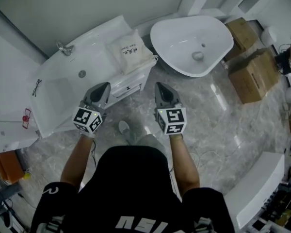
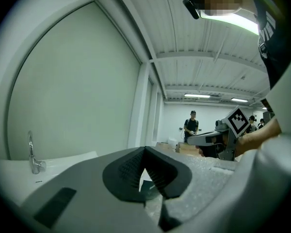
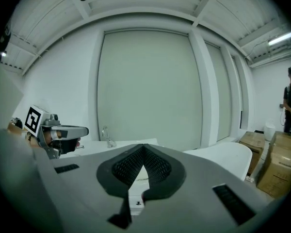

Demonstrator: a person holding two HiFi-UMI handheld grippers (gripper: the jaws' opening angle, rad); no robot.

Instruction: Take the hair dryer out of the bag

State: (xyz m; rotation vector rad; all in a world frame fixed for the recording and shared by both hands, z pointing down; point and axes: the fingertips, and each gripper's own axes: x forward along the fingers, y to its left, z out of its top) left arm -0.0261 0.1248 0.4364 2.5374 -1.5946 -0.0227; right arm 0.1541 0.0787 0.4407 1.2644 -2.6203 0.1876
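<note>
Both closed, empty: left tongs (image 1: 104, 86), right tongs (image 1: 161, 86).
Soft white bag (image 1: 131, 50) should crumple; I'd pinch its mouth, hair dryer inside likely heavy.

The bag (image 1: 131, 50) lies on the sink (image 1: 63, 92), just ahead of the left hand-held gripper (image 1: 105, 86). A tub (image 1: 177, 35) stands ahead of the right hand-held gripper (image 1: 159, 86), boxes (image 1: 254, 74) right of it.
</note>
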